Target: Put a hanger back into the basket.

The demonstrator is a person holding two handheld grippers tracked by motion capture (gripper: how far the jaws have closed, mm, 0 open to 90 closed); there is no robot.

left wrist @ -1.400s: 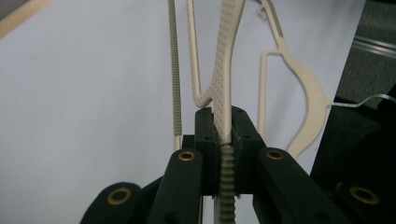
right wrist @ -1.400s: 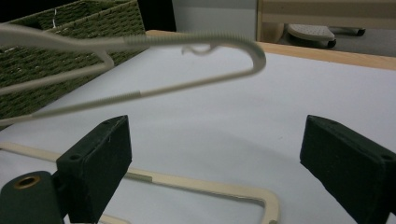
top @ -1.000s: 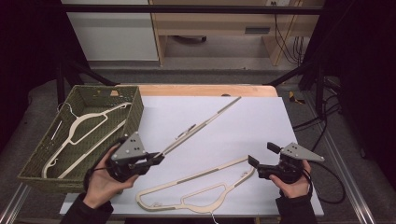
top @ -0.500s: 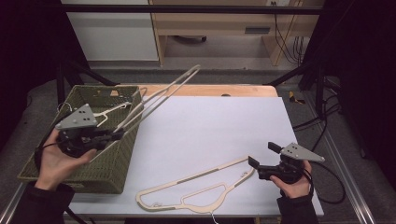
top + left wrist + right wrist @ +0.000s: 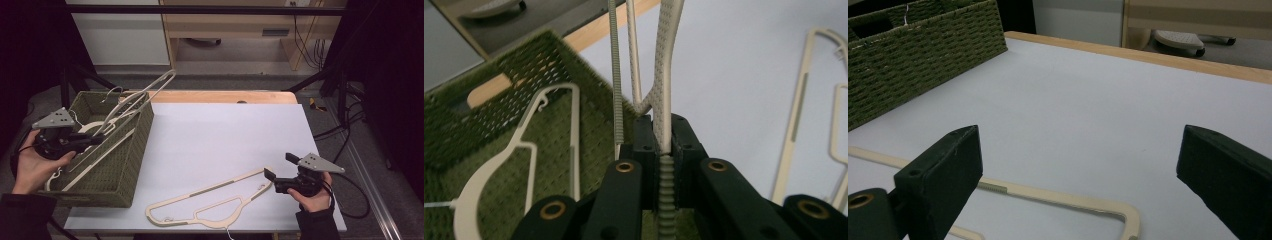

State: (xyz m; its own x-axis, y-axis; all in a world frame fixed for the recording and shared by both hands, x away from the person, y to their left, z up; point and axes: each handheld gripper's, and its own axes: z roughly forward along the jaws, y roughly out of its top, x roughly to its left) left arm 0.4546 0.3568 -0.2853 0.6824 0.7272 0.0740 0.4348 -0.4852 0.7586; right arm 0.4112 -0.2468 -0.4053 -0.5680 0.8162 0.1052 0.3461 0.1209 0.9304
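The left gripper is seen above the green woven basket, which stands at the left edge of the desk. Its jaws are clamped tight on one end of a cream hanger, the bar being pinched between the pads in the left gripper view. The held hanger is tilted upward, its far end raised above the rear rim of the basket. A second hanger is noted lying inside the basket, below the held one.

The right gripper is seen near the front right corner of the desk, close above the surface. Its jaws are spread wide with nothing between the pads. A third hanger lies flat near the front edge of the desk, its right end just beside the right gripper. Whether that end is touched cannot be told.
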